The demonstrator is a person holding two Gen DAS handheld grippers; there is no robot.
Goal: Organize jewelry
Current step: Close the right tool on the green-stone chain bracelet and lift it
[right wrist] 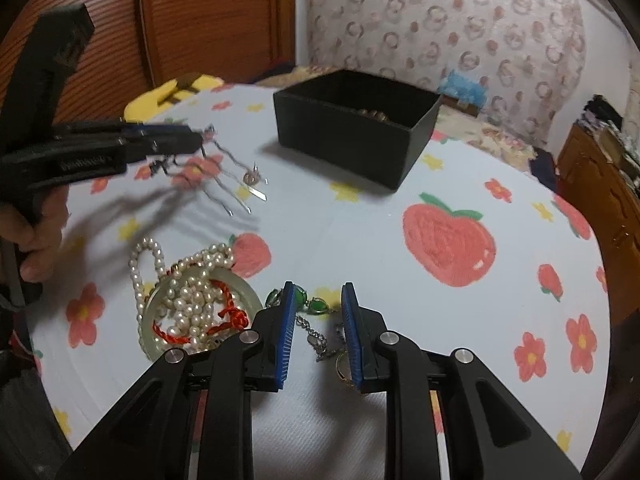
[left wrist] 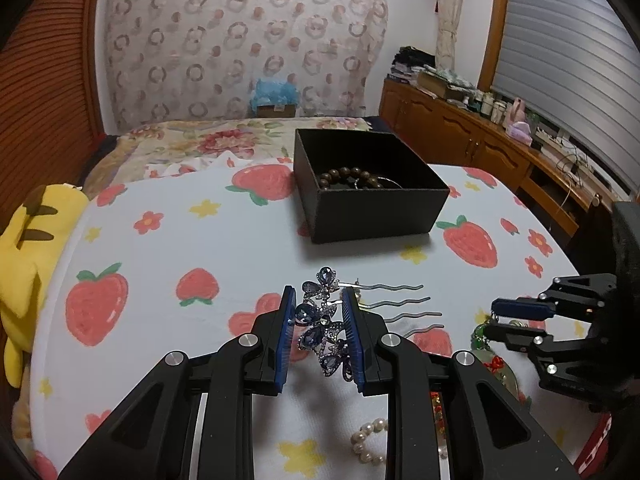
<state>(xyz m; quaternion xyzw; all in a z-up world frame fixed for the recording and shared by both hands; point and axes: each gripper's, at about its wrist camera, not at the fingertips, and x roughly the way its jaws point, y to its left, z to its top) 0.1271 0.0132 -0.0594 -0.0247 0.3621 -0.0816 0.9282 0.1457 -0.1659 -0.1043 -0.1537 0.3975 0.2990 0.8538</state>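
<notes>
My left gripper is shut on a blue-jewelled hair comb whose silver prongs stick out to the right, held above the cloth. The same gripper shows blurred in the right wrist view with the comb's prongs hanging down. The black open box stands ahead with a brown bead bracelet inside. My right gripper is open, its jaws straddling a green-stone chain bracelet and a ring on the cloth. A pearl necklace, a pale jade bangle and red cord lie to its left.
The round table wears a strawberry-print cloth. A yellow plush toy sits at the table's left edge. A small earring and a clip lie near the comb. A wooden cabinet runs along the right wall.
</notes>
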